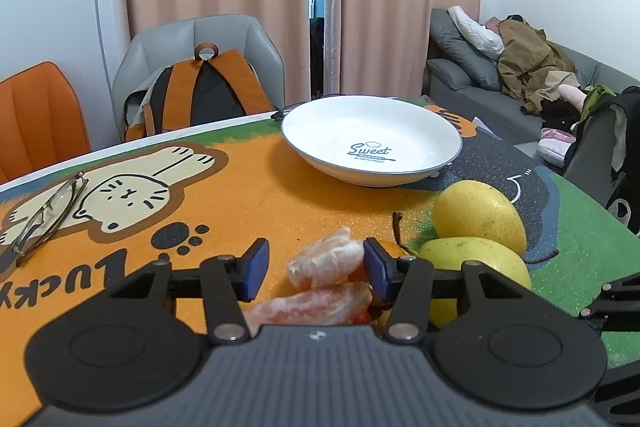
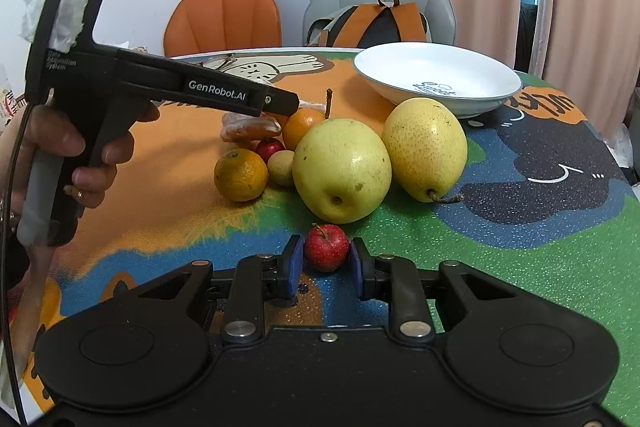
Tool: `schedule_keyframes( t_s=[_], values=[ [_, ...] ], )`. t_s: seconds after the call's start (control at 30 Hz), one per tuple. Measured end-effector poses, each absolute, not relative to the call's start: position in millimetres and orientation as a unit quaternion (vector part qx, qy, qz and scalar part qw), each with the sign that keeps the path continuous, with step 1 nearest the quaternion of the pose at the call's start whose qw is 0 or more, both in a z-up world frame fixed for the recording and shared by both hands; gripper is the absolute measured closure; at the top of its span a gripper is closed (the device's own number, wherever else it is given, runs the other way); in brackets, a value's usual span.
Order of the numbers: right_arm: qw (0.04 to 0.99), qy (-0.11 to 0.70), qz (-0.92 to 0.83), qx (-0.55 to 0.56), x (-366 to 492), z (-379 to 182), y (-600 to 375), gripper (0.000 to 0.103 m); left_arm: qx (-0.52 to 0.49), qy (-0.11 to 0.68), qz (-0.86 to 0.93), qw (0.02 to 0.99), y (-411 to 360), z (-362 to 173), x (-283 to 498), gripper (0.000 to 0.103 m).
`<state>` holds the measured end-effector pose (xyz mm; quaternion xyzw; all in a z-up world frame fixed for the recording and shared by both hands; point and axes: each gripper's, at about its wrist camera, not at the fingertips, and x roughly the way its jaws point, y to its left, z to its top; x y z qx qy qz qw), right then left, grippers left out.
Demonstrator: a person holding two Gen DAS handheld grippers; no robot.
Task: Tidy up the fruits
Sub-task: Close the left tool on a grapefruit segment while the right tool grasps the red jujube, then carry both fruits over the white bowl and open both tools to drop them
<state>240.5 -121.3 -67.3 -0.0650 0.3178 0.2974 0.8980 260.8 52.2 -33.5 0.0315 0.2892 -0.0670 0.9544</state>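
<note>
2 peeled citrus segments (image 1: 324,263), pale and membranous, lie on the glittery printed surface (image 1: 248,195) between the left gripper (image 1: 316,269)'s wide-open fingers, seemingly untouched. Smooth speckled pears (image 2: 342,169) sit beside. The right gripper (image 2: 325,259)'s blue-padded fingers closely bracket a small red apple (image 2: 326,247); contact is unclear. A glossy white plate (image 1: 448,137) stands beyond.

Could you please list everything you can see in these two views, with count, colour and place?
plate: one, white, empty, far side of mat
pears: two, yellow-green, side by side mid-mat
mandarins: two, orange, left of pears
peeled citrus segments: two, pale pink, between left claw fingers
small red fruit: one between right claw fingers; another by the mandarins
glasses: one pair, on cat print
backpack: one, orange-black, on grey chair
left claw: open
right claw: around red fruit, contact unclear
</note>
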Motion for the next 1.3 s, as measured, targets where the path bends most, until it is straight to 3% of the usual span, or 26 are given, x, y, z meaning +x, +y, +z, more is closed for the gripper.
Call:
schedule_keyframes(
  t_s=[0.1, 0.27, 0.4, 0.57, 1.3],
  values=[
    [0.898, 0.319, 0.296, -0.063, 241, -67, -121, 0.079, 0.037, 0.293, -0.066, 0.953, 54, -32, 265, 0.054],
    [0.898, 0.320, 0.296, -0.063, 242, -68, -121, 0.079, 0.024, 0.310, -0.071, 0.948, 62, -33, 272, 0.072],
    [0.897, 0.321, 0.296, -0.060, 244, -68, -121, 0.079, 0.016, 0.316, -0.068, 0.946, 66, -35, 274, 0.073],
    [0.898, 0.321, 0.296, -0.059, 243, -68, -121, 0.079, 0.011, 0.322, -0.075, 0.944, 66, -35, 277, 0.084],
    [0.908, 0.305, 0.282, -0.054, 235, -49, -135, 0.079, 0.015, 0.290, -0.088, 0.953, 57, -6, 260, 0.089]
  ],
)
